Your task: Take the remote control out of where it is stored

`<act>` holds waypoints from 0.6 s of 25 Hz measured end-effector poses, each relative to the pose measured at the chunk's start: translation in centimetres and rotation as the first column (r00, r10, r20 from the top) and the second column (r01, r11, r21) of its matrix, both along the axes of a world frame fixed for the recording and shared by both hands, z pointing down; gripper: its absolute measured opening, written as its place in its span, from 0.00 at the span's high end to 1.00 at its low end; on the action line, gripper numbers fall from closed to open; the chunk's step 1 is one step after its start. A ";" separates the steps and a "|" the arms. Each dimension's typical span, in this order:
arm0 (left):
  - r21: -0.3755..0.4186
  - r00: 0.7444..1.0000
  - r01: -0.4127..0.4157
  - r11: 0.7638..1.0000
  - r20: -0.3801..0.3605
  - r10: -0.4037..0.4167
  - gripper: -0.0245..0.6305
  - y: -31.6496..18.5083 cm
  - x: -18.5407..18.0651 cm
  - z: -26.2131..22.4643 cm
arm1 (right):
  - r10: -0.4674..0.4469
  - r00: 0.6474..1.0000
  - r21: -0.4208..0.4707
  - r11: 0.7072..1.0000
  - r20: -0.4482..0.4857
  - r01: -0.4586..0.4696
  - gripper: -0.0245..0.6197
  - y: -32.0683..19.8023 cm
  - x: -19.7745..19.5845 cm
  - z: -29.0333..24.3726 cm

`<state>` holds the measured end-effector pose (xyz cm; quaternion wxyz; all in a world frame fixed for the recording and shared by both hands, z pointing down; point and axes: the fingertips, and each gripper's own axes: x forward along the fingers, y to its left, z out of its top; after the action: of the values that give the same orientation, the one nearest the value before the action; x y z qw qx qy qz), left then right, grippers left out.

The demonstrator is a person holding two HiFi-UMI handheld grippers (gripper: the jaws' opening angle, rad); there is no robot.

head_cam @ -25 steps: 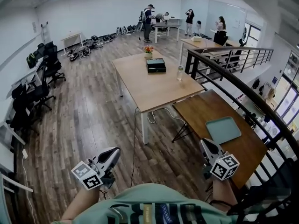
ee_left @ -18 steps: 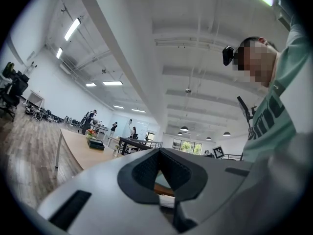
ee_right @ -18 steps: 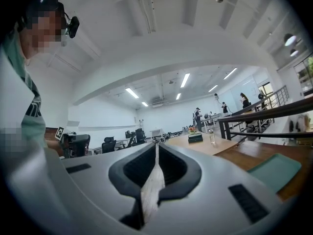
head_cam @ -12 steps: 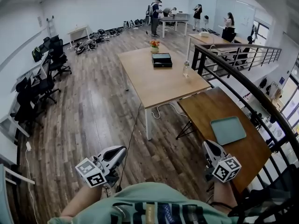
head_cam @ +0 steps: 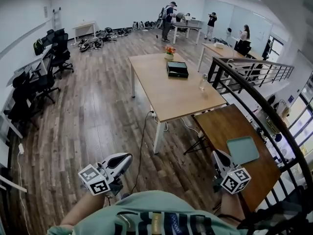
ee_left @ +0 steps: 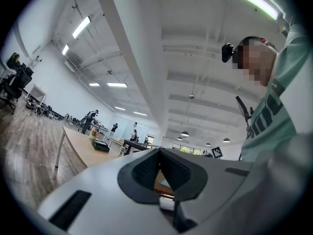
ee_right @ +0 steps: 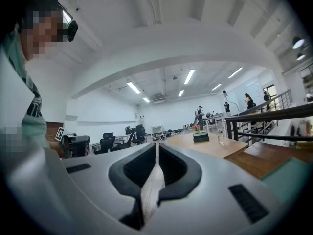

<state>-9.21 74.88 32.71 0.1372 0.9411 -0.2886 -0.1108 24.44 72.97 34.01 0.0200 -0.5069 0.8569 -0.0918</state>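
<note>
Both pressed together and empty, left claw (head_cam: 127, 157), right claw (head_cam: 215, 153), black box (head_cam: 177, 69) on wooden table (head_cam: 164, 94) well apart ahead

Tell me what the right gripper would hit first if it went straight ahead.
Likely nothing near: the right gripper points level, and both the dark wooden table and the light table lie below its line. The way looks free, though depth is unclear.

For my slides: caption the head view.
Left tool and right tool held low, a person faces a table with black box, flowers, bottle.
</note>
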 end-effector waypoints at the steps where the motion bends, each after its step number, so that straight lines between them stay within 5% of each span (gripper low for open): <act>1: 0.001 1.000 -0.003 1.000 -0.002 0.003 0.96 -1.2 -1.4 -0.1 | 0.006 1.000 0.002 1.000 0.003 -0.006 0.95 -0.9 -1.2 -0.2; 8: 0.025 1.000 -0.011 1.000 -0.011 0.012 0.96 -9.2 -11.9 -2.2 | 0.042 0.999 0.023 0.999 -0.011 -0.042 0.95 -7.1 -10.0 -2.8; 15: 0.010 0.999 -0.036 0.999 -0.009 0.037 0.96 -15.9 -17.1 -0.6 | 0.071 0.997 0.000 0.997 -0.034 -0.071 0.95 -13.5 -14.8 -2.1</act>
<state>-26.29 58.94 32.16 0.1362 0.9463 -0.2702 -0.1140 9.69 59.51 31.89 0.0086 -0.5384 0.8386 -0.0828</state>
